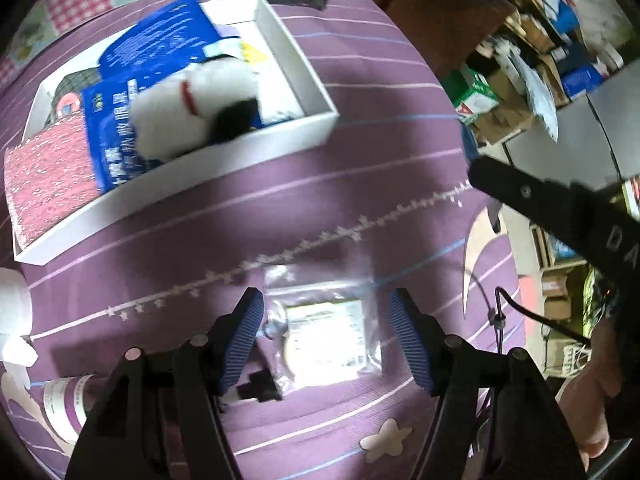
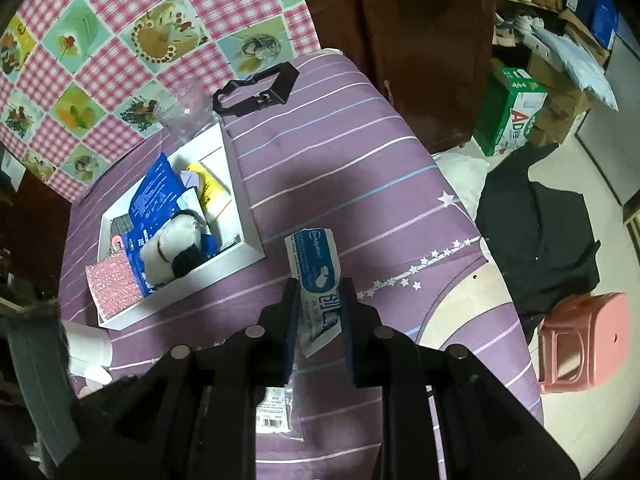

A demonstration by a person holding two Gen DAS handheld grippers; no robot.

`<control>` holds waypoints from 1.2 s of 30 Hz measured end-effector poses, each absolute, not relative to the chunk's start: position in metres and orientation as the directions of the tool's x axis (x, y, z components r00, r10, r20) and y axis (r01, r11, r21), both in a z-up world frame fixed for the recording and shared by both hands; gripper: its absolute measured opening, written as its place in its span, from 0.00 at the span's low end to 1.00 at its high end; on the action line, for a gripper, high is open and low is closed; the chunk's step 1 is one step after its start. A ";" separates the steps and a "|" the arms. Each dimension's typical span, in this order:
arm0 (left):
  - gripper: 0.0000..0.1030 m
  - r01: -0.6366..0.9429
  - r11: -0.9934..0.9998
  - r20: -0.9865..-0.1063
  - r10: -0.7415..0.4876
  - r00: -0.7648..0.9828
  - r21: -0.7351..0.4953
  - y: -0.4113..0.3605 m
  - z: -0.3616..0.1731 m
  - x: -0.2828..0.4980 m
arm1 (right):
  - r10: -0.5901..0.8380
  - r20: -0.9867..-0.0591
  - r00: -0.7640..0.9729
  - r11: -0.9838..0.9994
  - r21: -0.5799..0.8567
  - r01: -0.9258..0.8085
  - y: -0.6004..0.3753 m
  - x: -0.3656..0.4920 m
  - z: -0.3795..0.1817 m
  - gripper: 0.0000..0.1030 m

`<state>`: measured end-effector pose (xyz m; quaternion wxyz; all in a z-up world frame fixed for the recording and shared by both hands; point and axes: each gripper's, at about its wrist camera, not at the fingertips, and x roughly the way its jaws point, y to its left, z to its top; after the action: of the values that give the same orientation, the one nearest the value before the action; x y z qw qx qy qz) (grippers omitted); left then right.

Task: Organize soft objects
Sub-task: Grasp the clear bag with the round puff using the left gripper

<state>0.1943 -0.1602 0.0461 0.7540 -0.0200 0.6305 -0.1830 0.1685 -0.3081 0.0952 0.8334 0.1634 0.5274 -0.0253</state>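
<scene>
1. One white rectangular cardboard tray sits on the purple striped cloth covering the tabletop, toward the left in both views.
2. Inside the tray, left to right: one pink speckled fabric pad hanging over the near-left corner, two blue printed packets lying overlapped, one white plush toy with a black patch and a thin red band on top of them, and one yellow-and-white box at the far side.
3. One clear plastic bag lies just beyond the tray's far corner, and one black plastic frame lies to its right on the cloth.
4. The left claw hangs spread over one clear zip bag with a white label; the blue ribbed pads stand apart on either side of it, and whether they touch the bag I cannot tell.
5. The right claw is pinching one white-and-blue printed soft packet, lifted clear of the cloth, upright between the pads, to the right of the tray.
6. Off the tabletop to the right: one green-and-white carton and one pink plastic stool on the floor.
</scene>
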 end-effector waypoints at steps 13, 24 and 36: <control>0.64 0.326 0.914 -0.964 -0.263 0.020 -0.243 -0.183 0.022 0.194 | 0.156 -0.887 0.435 0.944 0.264 0.200 -0.316 0.157 0.098 0.21; 0.70 0.483 0.873 -0.987 -0.132 0.097 -0.069 -0.213 0.016 0.177 | 0.148 -0.884 0.443 0.935 0.272 0.229 -0.322 0.157 0.100 0.21; 0.32 0.395 0.893 -0.966 -0.254 0.044 -0.217 -0.172 0.020 0.197 | 0.137 -0.887 0.441 0.939 0.258 0.227 -0.319 0.158 0.101 0.21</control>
<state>0.1966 -0.1724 0.0196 0.7206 0.0538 0.6536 -0.2250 0.1579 -0.3190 0.1011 0.8311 0.1725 0.5281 -0.0271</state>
